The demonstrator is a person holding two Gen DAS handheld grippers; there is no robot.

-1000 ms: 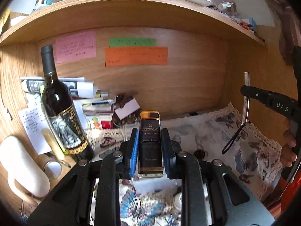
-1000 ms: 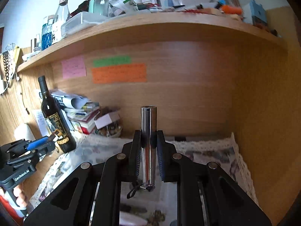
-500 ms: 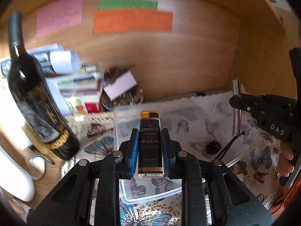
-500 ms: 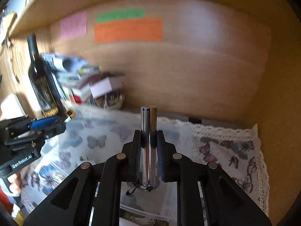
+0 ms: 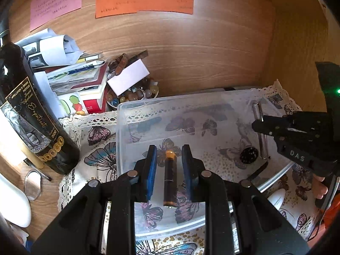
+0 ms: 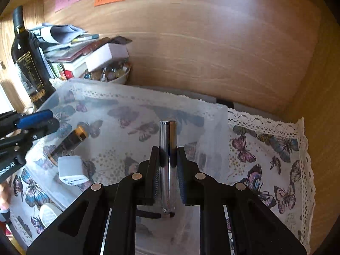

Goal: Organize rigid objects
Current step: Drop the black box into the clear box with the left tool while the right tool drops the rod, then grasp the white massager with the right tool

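Lighter (image 5: 170, 178) lies loose between the parted left claw (image 5: 169, 170); right claw (image 6: 168, 176) clamps the metal tube (image 6: 167, 159).

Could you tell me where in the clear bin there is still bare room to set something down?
The clear bin has bare floor along its back wall and middle. The lighter takes the front left, the metal tube the right.

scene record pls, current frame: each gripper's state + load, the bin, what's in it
left gripper: open, lighter loose between its fingers, touching neither
right gripper: shut on metal cylinder
container: clear plastic bin on butterfly cloth
bin contents: lighter; a small dark round item
beside bin: wine bottle, white plug adapter
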